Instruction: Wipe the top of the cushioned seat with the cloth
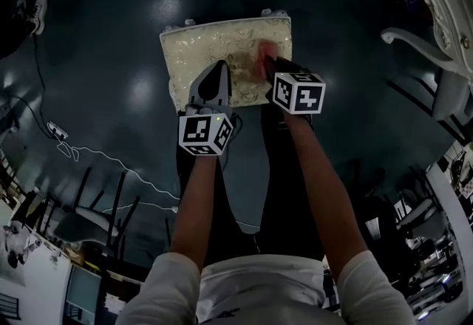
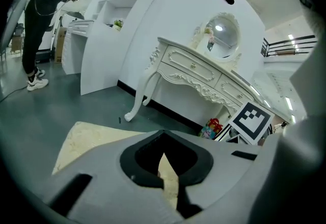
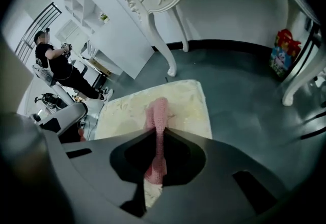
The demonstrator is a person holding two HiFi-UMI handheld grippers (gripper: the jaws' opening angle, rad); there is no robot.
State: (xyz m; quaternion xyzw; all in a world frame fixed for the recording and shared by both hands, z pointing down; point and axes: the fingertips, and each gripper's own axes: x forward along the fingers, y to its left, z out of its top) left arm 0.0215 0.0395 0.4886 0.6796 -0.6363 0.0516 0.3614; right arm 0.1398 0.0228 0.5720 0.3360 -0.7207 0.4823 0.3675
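R gripper (image 3: 157,135) clamped on pink cloth (image 3: 156,113) at cushioned seat's (image 1: 199,50) right edge; L gripper (image 2: 164,154) jaws together, empty, over near edge.

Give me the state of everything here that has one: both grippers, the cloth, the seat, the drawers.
left gripper: fingers shut, empty
right gripper: fingers shut on the cloth
cloth: pinched at one end, the rest lying on the seat
seat: upright, cloth on its top
drawers: shut
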